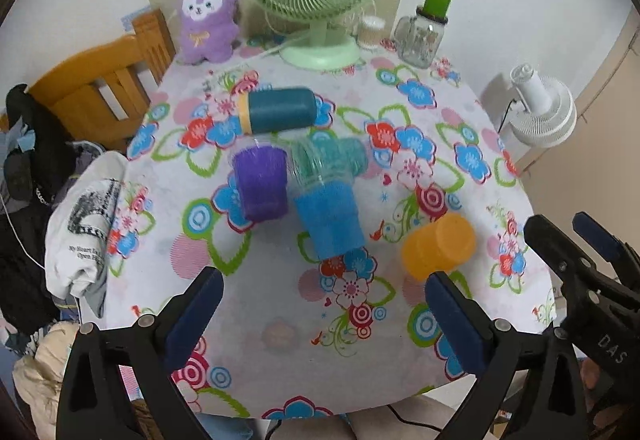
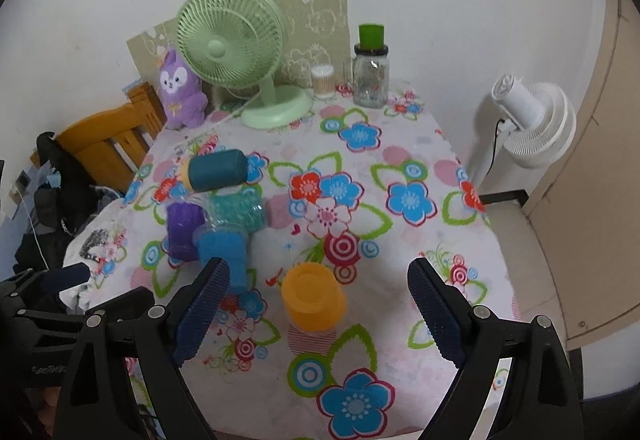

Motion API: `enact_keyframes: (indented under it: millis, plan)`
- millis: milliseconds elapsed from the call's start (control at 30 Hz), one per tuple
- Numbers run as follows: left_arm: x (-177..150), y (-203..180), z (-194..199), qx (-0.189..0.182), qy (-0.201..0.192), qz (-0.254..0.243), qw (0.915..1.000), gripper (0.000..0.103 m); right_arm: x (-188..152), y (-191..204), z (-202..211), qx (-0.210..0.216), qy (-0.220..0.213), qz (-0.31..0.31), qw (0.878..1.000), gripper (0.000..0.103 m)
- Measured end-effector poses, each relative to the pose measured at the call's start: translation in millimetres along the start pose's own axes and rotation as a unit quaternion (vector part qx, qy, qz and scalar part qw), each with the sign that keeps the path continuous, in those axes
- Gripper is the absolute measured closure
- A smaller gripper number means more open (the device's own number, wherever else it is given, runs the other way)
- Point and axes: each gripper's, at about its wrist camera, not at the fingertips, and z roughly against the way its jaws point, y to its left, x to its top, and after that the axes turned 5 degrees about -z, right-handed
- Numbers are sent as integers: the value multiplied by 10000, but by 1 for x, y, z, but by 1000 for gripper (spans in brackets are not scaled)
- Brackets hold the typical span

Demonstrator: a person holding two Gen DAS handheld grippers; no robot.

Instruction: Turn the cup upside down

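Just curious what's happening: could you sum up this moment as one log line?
left gripper: open, empty | right gripper: open, empty | orange plastic cup: on floral tablecloth, ungrasped | flip: not started

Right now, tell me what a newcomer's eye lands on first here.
The loud flowered tablecloth first, then the cluster of cups lying mid-table: purple cup, blue cup, dark teal cup. The orange cup sits apart nearer the grippers, and a green fan stands at the back.
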Motion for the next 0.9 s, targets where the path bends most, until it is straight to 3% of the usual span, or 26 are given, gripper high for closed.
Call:
enact_keyframes:
  millis: [500, 900]
  plan:
    - [13, 6, 75, 322, -800, 83, 9962, 1, 23, 32, 69, -95, -558, 280, 9980, 11]
    - [10, 4, 91, 353, -1028, 29, 9941, 1, 21, 33, 84, -171, -708, 213, 9971, 10]
